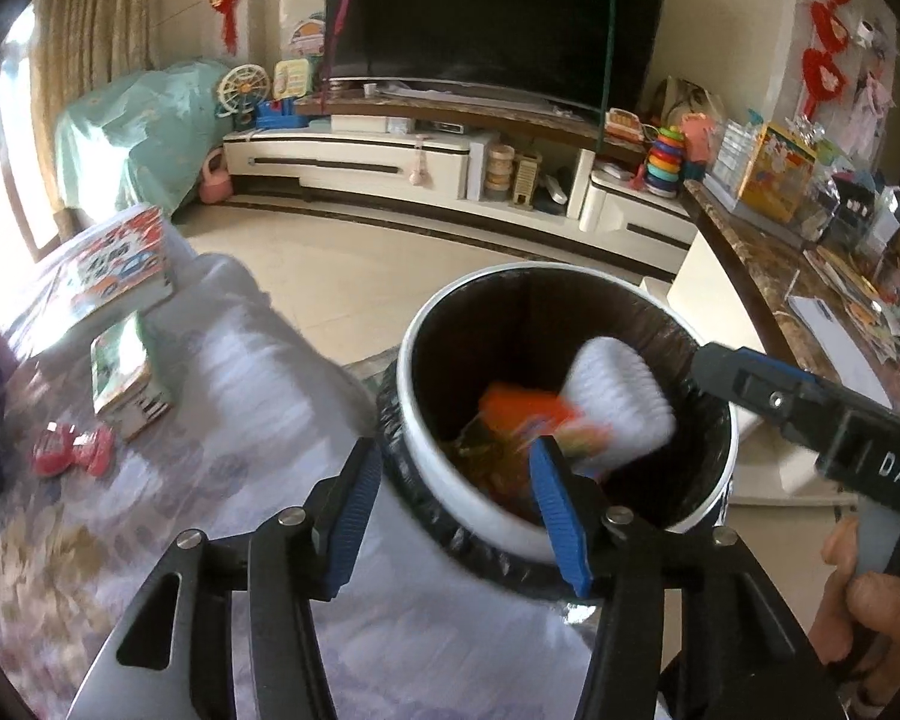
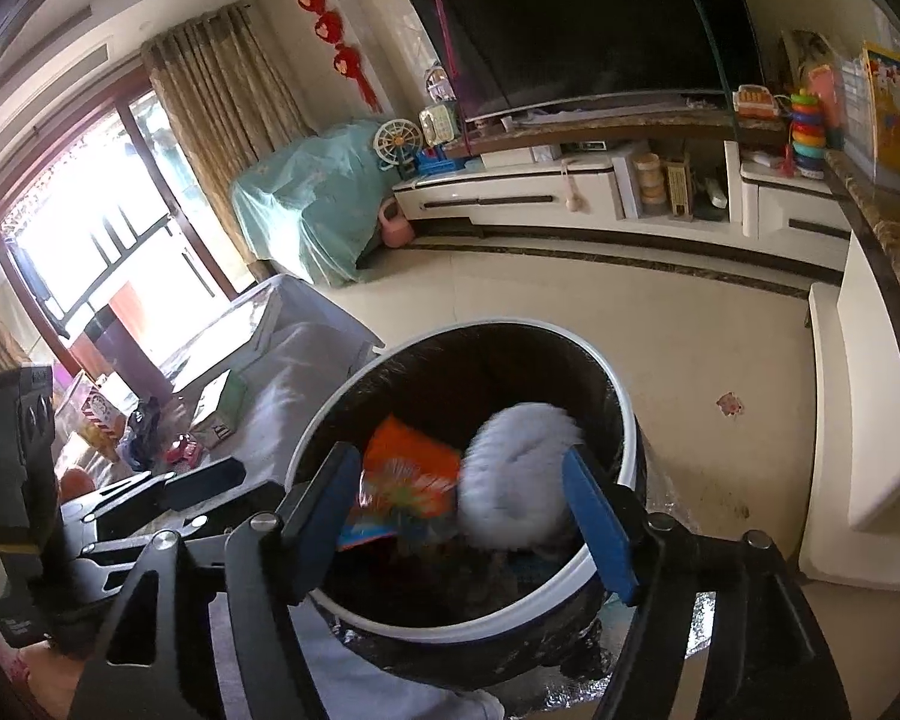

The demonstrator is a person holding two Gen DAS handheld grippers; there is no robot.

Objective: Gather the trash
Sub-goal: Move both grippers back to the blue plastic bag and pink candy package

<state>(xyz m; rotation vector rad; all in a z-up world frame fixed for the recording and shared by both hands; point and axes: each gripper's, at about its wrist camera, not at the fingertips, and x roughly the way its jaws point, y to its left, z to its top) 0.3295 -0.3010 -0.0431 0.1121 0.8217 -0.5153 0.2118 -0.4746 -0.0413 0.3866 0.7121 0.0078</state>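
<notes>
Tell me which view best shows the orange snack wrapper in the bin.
The right wrist view: the crumpled orange snack wrapper lies fairly sharp inside the round white bin, beside a blurred white fluffy object. In the left wrist view the wrapper is motion-blurred and partly behind the left tool's blue finger.

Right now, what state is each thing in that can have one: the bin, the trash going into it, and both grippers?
Trash bin: upright, open-topped, black liner folded over the rim, partly filled.
White tissue wad: motion-blurred inside the bin mouth, no finger on it.
Orange wrapper: inside the bin, beside the wad.
Left gripper: open, empty, at the bin rim.
Right gripper: open, empty, over the bin.
</notes>
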